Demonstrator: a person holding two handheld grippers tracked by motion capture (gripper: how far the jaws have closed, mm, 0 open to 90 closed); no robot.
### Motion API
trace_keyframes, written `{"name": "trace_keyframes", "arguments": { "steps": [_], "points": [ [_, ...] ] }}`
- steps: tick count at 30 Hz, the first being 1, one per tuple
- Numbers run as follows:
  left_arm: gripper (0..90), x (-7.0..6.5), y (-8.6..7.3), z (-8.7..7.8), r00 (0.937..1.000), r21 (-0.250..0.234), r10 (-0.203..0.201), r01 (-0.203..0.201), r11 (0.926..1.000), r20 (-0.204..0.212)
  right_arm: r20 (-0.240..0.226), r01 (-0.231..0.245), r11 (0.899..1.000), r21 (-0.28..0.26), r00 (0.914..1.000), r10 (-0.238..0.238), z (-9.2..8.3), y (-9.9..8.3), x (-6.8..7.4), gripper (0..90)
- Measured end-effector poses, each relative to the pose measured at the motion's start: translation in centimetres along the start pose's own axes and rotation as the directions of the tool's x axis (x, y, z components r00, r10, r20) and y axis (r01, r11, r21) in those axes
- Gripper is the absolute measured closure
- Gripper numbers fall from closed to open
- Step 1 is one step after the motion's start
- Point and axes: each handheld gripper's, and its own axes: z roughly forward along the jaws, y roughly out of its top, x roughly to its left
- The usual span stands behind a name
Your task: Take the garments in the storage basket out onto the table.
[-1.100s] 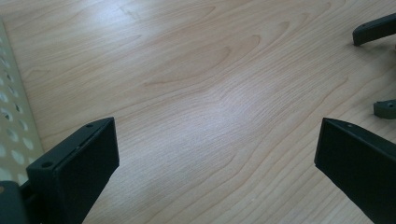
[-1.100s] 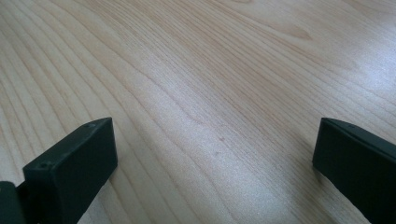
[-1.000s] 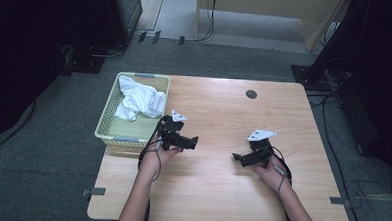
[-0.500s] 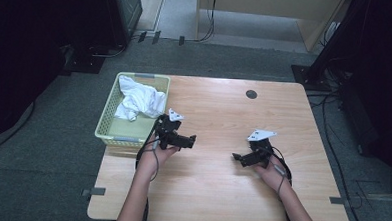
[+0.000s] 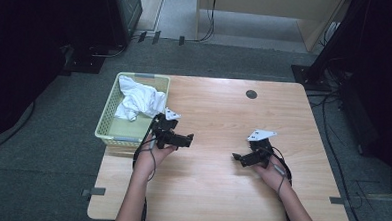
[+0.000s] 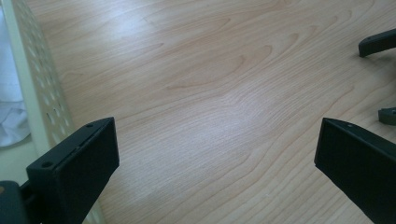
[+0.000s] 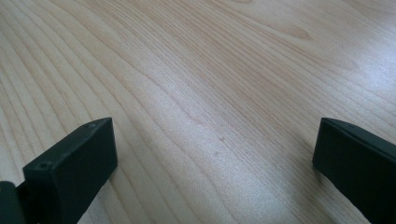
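both jaws spread and empty; swing the left gripper [image 5: 187, 138] over the basket [image 5: 109, 117] at the tabletop's left edge, pinch the white cloth [image 5: 139, 101] high; right gripper [image 5: 237, 157] waits.

Setting: lab or office workroom. Evidence: grey carpet floor [image 5: 40, 184]; light wooden desk [image 5: 215, 191] with a round cable port [image 5: 251, 94] near its far edge; black equipment stands at upper left and right of the frame; cables [image 5: 208, 21] trailing across the floor at top centre; pale wooden furniture [image 5: 268, 13] along the top edge.
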Motion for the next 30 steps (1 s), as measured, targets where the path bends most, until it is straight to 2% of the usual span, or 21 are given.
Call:
{"name": "trace_keyframes", "arguments": {
  "steps": [16, 30],
  "points": [
    [0.9, 0.8, -0.1, -1.0, 0.9999, -0.009, -0.013, 0.013, 0.9999, -0.002, 0.0, 0.0, 1.0, 0.0, 1.0, 0.0, 0.0, 0.0, 0.0, 0.0],
    [0.9, 2.0, -0.3, -1.8, 0.9986, -0.023, -0.041, 0.04, 0.9989, -0.035, 0.0, 0.001, 1.0, 0.0, 1.0, -0.001, 0.0, 0.0, 0.0, 0.0]
  ]
}}
